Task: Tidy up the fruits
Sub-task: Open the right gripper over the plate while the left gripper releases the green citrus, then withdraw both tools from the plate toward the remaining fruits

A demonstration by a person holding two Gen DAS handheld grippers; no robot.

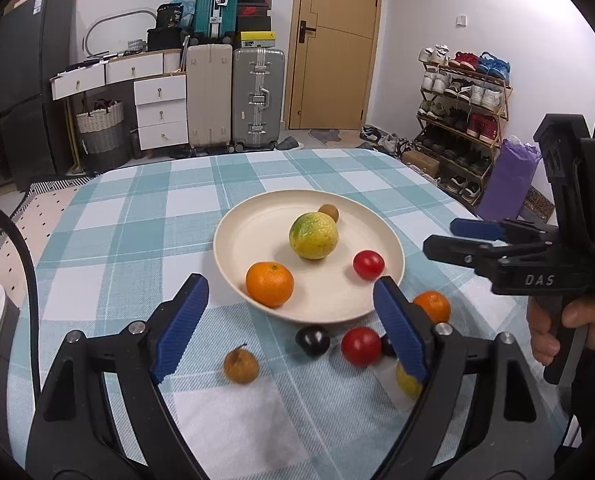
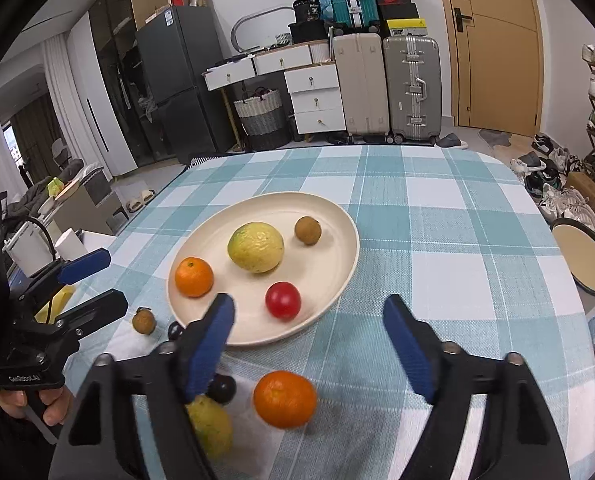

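A cream plate [image 1: 253,220] on the checked cloth holds a yellow-green citrus [image 1: 313,236], an orange [image 1: 269,284], a red tomato [image 1: 368,265] and a small brown longan [image 1: 329,212]. Loose on the cloth in front lie a second orange [image 2: 284,398], a red tomato [image 1: 361,346], two dark round fruits [image 1: 312,340], a longan [image 1: 240,366] and a yellow fruit [image 2: 211,424], half hidden by a finger. My left gripper [image 1: 289,282] is open at the plate's near rim, holding nothing. My right gripper [image 2: 309,300] is open above the loose orange, also holding nothing.
A hand [image 1: 553,328] holds the right gripper's handle. A round stool [image 2: 585,256] stands beyond the table's right edge. Suitcases [image 1: 257,100], drawers and a shoe rack [image 1: 461,120] stand behind the far edge. Bare cloth [image 2: 437,208] stretches right of the plate.
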